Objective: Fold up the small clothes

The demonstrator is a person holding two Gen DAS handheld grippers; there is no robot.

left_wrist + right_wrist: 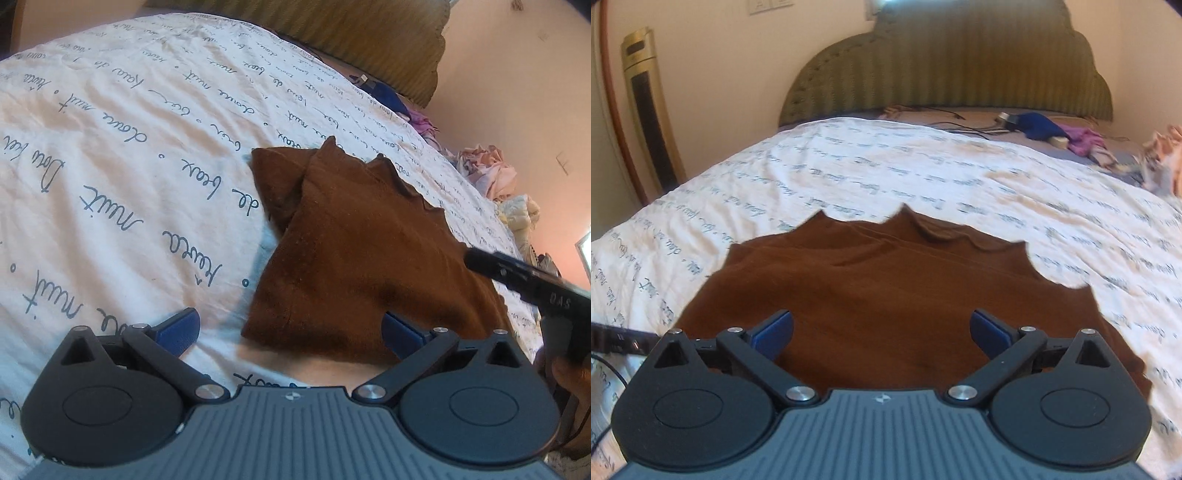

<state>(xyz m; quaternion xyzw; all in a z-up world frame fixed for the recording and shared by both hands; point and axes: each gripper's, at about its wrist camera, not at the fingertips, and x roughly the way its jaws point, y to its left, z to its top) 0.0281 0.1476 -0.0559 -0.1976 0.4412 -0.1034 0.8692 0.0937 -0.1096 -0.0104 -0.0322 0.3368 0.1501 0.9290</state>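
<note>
Both wide open and gripping nothing, the left hand-held gripper [290,334] and right hand-held gripper [881,332] hover over a brown garment [886,291] just ahead on the bed [129,129], apparently partly folded, final folds remaining.

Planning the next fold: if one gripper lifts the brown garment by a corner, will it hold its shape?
Probably not. The brown garment lies creased and draped flat on the sheet, so it likely flops and hangs. It looks thin, so probably light. Its frilly edge suggests soft knit that may stretch.
</note>
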